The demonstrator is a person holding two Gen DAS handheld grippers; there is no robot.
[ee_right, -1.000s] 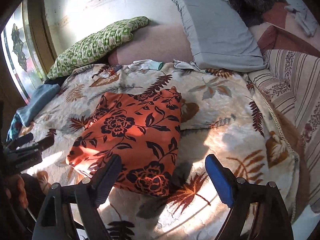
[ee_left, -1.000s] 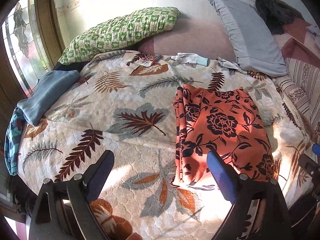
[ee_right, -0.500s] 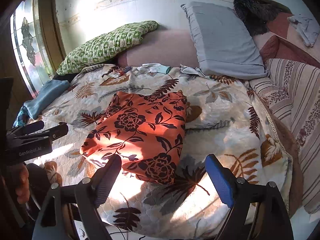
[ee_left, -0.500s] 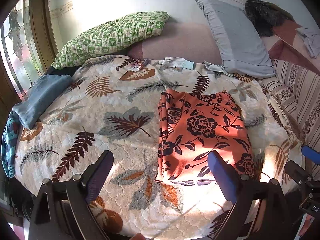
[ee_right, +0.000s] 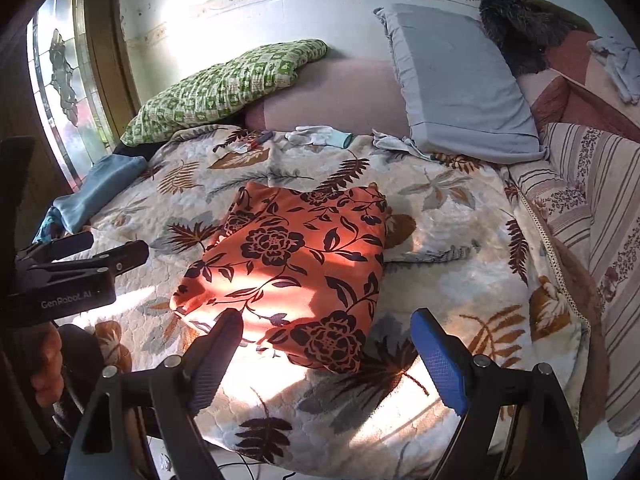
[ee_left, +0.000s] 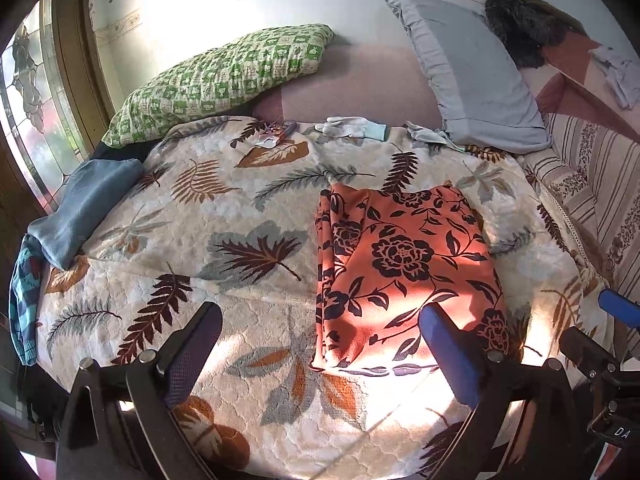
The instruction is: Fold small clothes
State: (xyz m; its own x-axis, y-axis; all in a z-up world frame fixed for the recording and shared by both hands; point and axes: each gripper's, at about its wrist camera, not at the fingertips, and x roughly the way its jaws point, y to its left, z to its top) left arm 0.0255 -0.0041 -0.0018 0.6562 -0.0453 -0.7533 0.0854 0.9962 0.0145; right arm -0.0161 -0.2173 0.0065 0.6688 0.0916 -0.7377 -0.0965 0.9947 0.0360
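Observation:
An orange garment with black flowers [ee_left: 400, 264] lies folded into a rectangle on the leaf-print bedspread [ee_left: 240, 216]; it also shows in the right wrist view [ee_right: 296, 264]. My left gripper [ee_left: 320, 340] is open and empty, held above the bed's near edge, just short of the garment's near left corner. My right gripper [ee_right: 328, 344] is open and empty, above the garment's near right corner. The left gripper also shows in the right wrist view [ee_right: 80, 256], at the left.
A green checked pillow [ee_left: 224, 76], a grey pillow [ee_left: 472, 76] and a pink bolster [ee_left: 360, 84] lie at the headboard. White gloves [ee_left: 348, 126] and small items [ee_left: 276, 132] lie near them. Blue folded clothes [ee_left: 80, 208] sit at the left edge. A striped blanket [ee_left: 592, 184] is at the right.
Both grippers have drawn back from the folded garment toward the bed's near edge and risen a little. The garment lies still. Both stay open.

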